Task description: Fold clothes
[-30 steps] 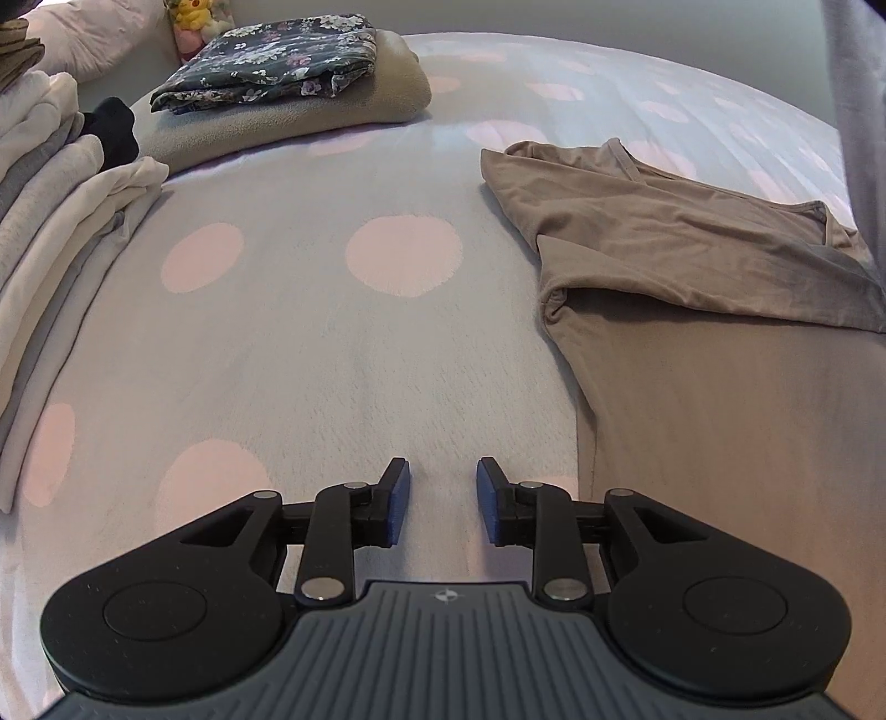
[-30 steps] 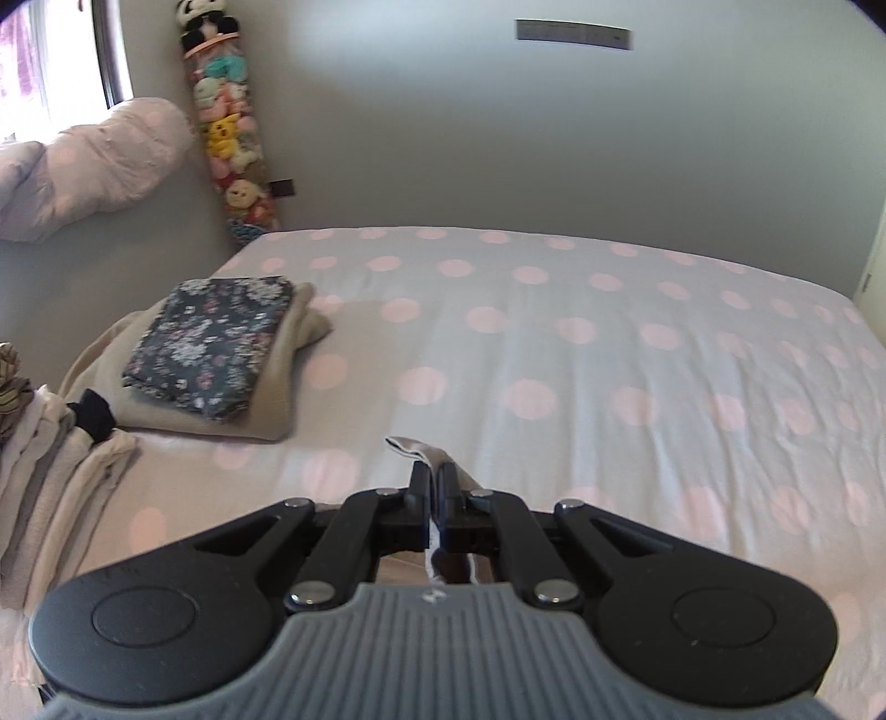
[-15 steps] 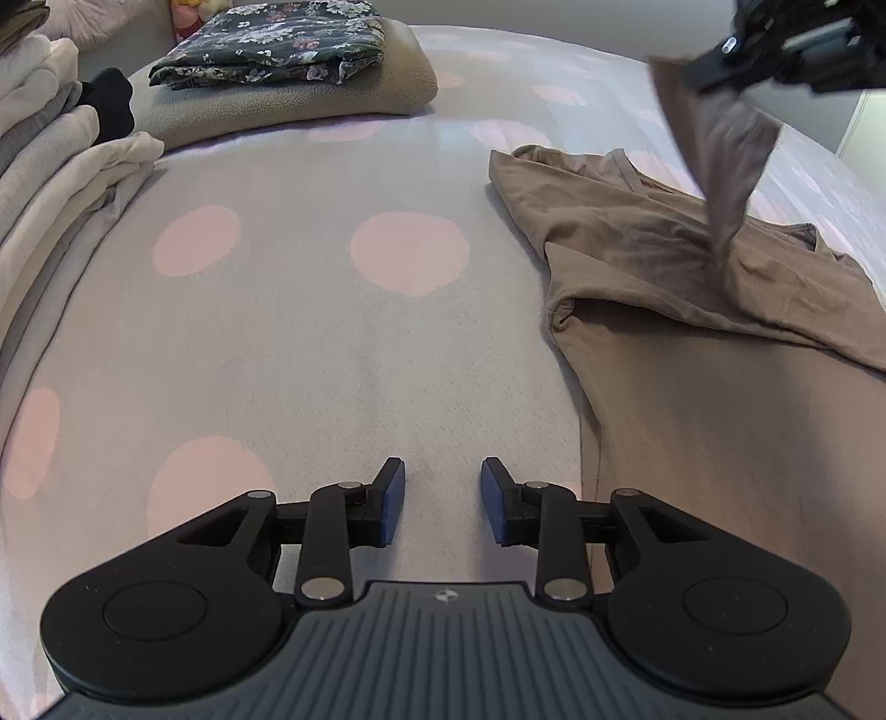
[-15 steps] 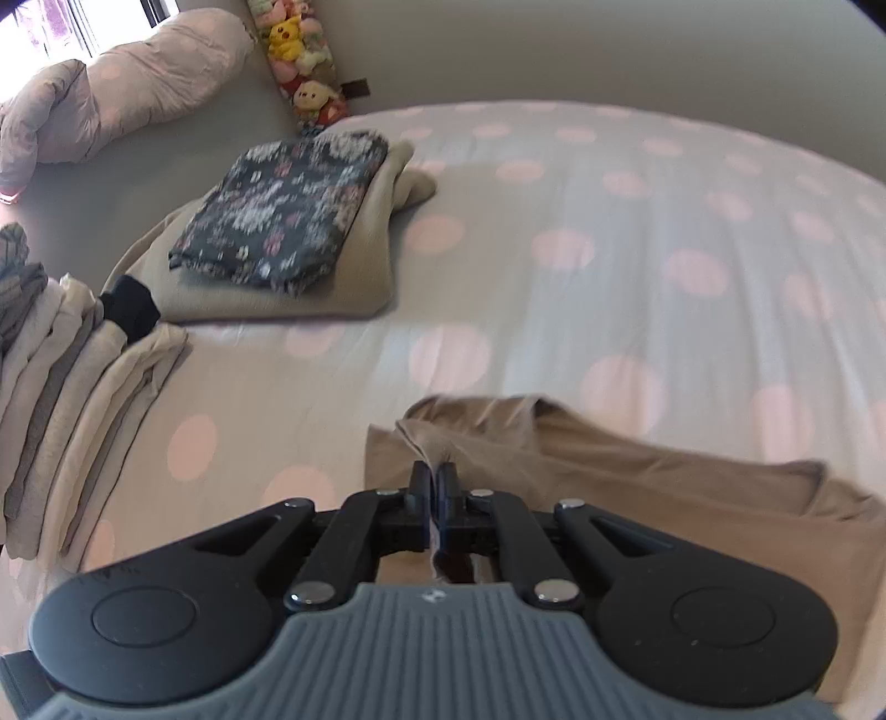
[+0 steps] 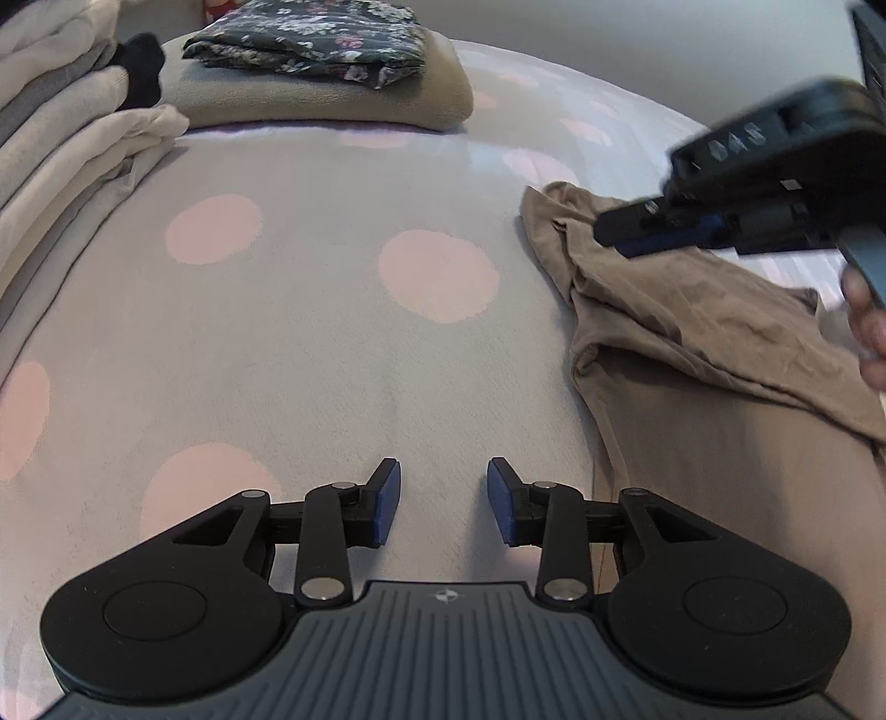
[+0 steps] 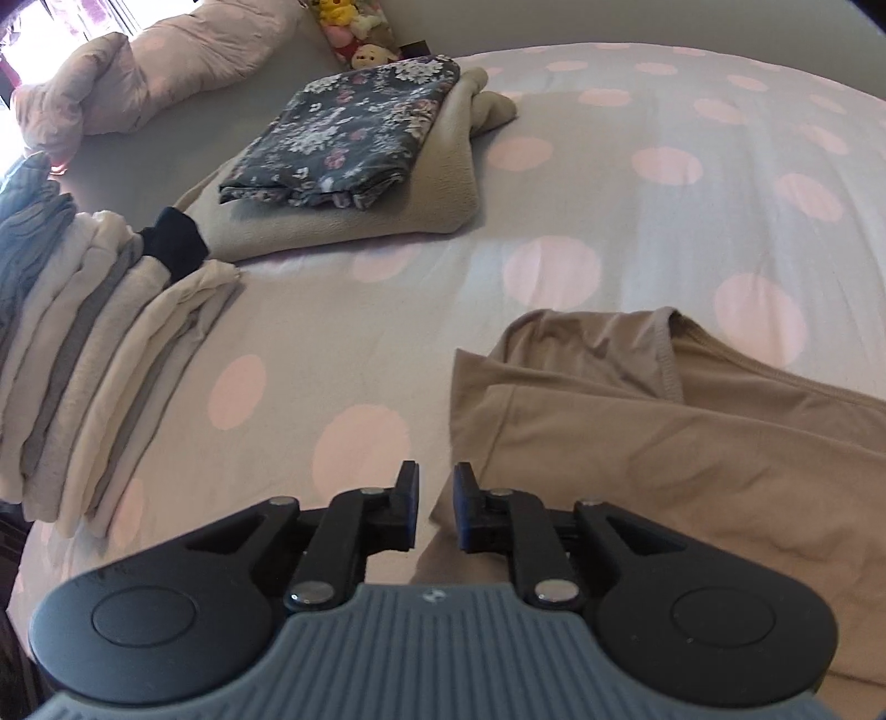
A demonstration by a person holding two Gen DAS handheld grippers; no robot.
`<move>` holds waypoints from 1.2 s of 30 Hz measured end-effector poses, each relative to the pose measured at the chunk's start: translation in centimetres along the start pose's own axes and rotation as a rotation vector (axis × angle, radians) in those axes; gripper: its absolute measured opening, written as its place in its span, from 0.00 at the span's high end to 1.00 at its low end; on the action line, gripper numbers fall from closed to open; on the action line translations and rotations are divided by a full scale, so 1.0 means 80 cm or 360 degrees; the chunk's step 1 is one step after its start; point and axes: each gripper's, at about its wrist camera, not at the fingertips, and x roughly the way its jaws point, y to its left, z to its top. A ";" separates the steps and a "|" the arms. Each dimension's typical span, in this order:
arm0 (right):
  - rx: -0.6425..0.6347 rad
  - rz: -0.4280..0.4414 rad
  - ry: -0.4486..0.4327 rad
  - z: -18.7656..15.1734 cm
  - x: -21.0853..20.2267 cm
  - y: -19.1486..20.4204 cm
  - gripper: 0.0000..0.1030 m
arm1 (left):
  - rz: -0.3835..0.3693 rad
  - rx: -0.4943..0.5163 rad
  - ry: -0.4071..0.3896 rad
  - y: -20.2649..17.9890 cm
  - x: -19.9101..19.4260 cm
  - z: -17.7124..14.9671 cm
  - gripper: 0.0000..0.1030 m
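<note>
A tan shirt (image 5: 692,343) lies on the polka-dot bedspread (image 5: 332,343), partly folded, with its sleeve laid over the body. It also shows in the right wrist view (image 6: 664,443). My left gripper (image 5: 443,501) is open and empty, low over the bedspread just left of the shirt's edge. My right gripper (image 6: 434,507) is open with a small gap and empty, above the shirt's left edge. It shows blurred in the left wrist view (image 5: 609,232), over the folded sleeve.
A stack of folded cream and grey clothes (image 6: 83,354) stands at the left. A folded floral garment (image 6: 354,133) lies on a beige blanket (image 6: 432,199) at the back. A pillow (image 6: 138,83) and plush toys (image 6: 354,33) are beyond it.
My right gripper came down with the shirt's sleeve, laid it across the shirt and opened, letting it go. My left gripper stayed open and moved little.
</note>
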 end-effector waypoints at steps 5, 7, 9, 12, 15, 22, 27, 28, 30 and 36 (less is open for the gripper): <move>-0.0007 0.0002 0.0034 -0.024 0.001 0.006 0.84 | 0.0002 -0.0042 -0.0003 0.002 -0.003 0.003 0.68; 0.0004 -0.0027 0.0044 -0.034 0.009 0.006 0.84 | 0.0014 -0.0029 0.0000 0.001 -0.004 0.002 0.68; 0.0006 -0.0051 0.0039 -0.041 0.019 0.005 0.84 | 0.0021 -0.0019 0.0002 0.001 -0.004 0.001 0.68; 0.0008 -0.0087 0.0033 -0.052 0.033 0.002 0.91 | 0.0026 -0.0009 0.0005 0.001 -0.003 0.000 0.68; 0.0004 -0.0111 0.0030 -0.062 0.041 0.002 0.97 | 0.0029 -0.0001 0.0007 -0.001 -0.001 0.001 0.68; 0.0018 -0.0074 0.0027 -0.079 0.019 0.003 0.94 | 0.0068 0.0091 0.0020 -0.015 0.002 -0.002 0.68; -0.0022 0.0004 -0.0045 -0.114 -0.035 0.007 0.72 | 0.0106 0.0198 0.0042 -0.034 -0.007 -0.008 0.61; -0.0066 -0.0010 -0.0055 -0.124 -0.047 0.009 0.72 | 0.0104 0.0228 0.0035 -0.041 -0.010 -0.010 0.61; -0.0154 -0.0038 -0.0074 -0.144 -0.070 0.012 0.66 | 0.0097 0.0285 0.0021 -0.055 -0.017 -0.014 0.61; -0.0237 -0.0203 -0.0122 -0.206 -0.139 -0.001 0.61 | 0.0008 0.0532 -0.0007 -0.106 -0.037 -0.044 0.61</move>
